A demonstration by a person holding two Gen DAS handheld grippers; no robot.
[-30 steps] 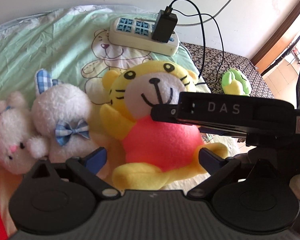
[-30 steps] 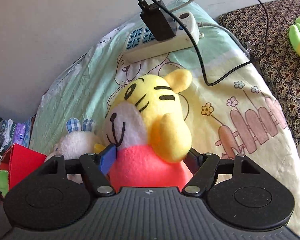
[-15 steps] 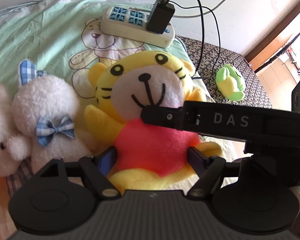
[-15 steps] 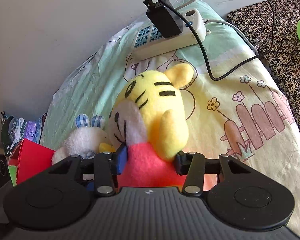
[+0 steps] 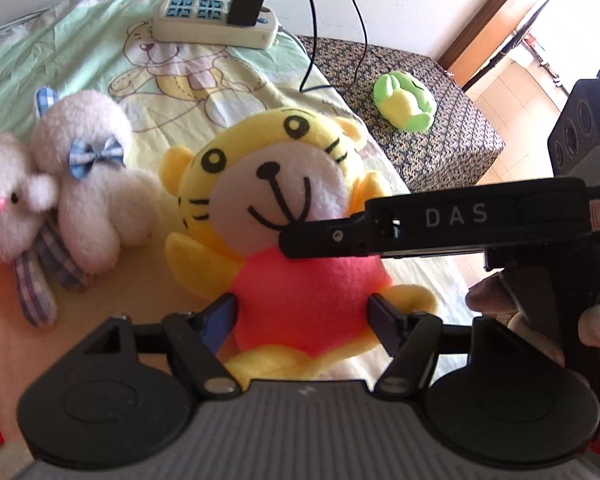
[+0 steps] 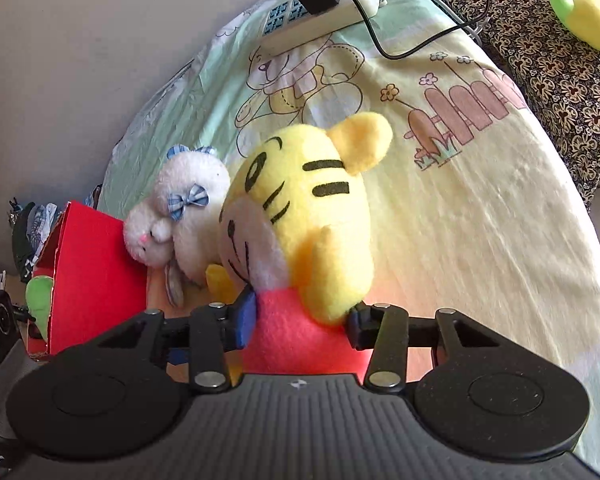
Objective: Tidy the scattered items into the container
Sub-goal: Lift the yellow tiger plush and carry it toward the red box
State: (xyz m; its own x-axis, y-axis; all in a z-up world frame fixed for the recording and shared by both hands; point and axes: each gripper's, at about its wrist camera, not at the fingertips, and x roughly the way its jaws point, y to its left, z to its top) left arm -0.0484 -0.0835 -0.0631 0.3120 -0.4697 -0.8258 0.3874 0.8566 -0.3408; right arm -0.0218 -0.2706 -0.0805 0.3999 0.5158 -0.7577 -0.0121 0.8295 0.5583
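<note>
Hidden / cut off: the tiger toy (image 5: 300, 240) is showing only partly in each view. In the left wrist view its lower body is disappearing behind the gripper housing, and the right gripper's arm, marked "DAS", is crossing in front of its chin and shoulder. In the right wrist view the toy's feet are out of sight below the fingers, and its face is turning toward the left side of the frame.

Tool state: the left gripper (image 5: 305, 312) is pressing both pads against the sides of the toy's red belly, w/ the fabric bulging between them. The right gripper (image 6: 302, 316) is also pinching the red body from its own side. Both are gripping the same toy.

Location: the toy is sitting over the printed bedsheet (image 5: 100, 60), just beside the white rabbit toys (image 5: 80, 184); whether it is resting on the sheet or lifted cannot be told.

View differences: only the right wrist view is showing the red box (image 6: 92, 276) at left, touching the rabbits, w/ a green item (image 6: 40, 292) inside at its edge. The left wrist view is showing two rabbits; the right view is showing approx. one clearly. Both views are showing the power strip (image 5: 216, 26) w/ a black charger and the green frog toy (image 5: 404, 104) on the patterned cloth, well apart.
</note>
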